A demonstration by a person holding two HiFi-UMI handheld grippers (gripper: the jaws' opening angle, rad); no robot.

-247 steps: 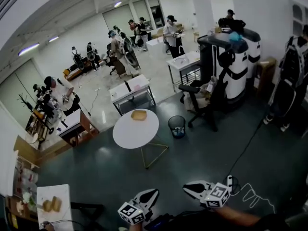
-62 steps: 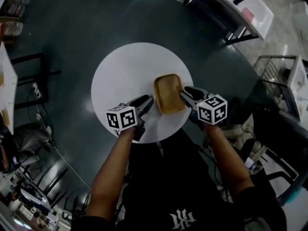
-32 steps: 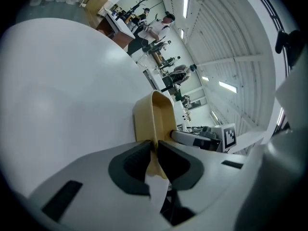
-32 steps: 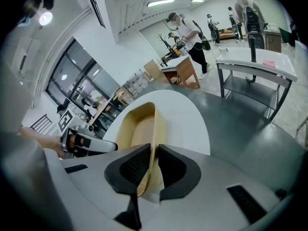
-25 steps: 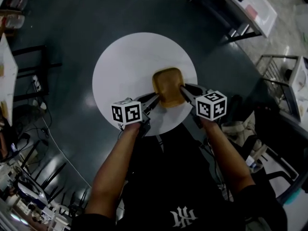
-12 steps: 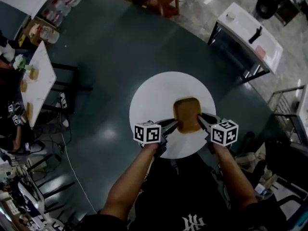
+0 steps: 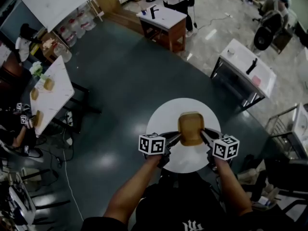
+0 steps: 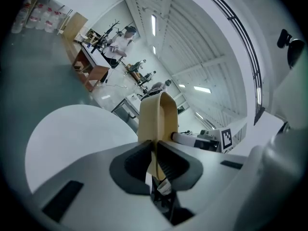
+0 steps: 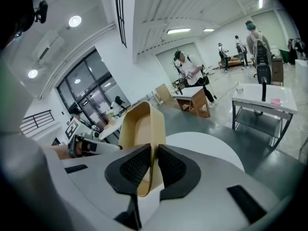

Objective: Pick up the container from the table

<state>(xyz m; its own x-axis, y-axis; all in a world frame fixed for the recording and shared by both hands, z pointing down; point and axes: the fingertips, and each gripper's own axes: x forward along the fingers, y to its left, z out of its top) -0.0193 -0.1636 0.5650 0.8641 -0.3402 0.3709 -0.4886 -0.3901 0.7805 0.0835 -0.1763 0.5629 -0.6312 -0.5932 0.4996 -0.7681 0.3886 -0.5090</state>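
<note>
Your left tool (image 7: pixel 176 137) and right tool (image 7: pixel 204 135) each pinch the near end of the tan container (image 7: pixel 191 128) in the head view, one on either side. A second ago the container sat low by the near edge of the round white counter (image 7: pixel 161 117). Now it shows over the counter's middle and far more of the room is in sight, which I read as you straightening up with the load. The pickup looks essentially done.

In the left gripper view, the left tool (image 8: pixel 155 154) has its dark pads narrowed onto the thin wall of the container (image 8: pixel 156 114). The container rises against the ceiling, and the counter (image 8: pixel 72 134) lies below, apart from it.

In the right gripper view, the right tool (image 9: pixel 152 161) is likewise clamped on the rim, with the wall between its pads. The container (image 9: pixel 139 124) is a shallow tray with rounded corners, matte tan and thin-walled. It is empty as far as its inside shows. The counter (image 9: pixel 207 146) sits beneath it, not touching.
</note>
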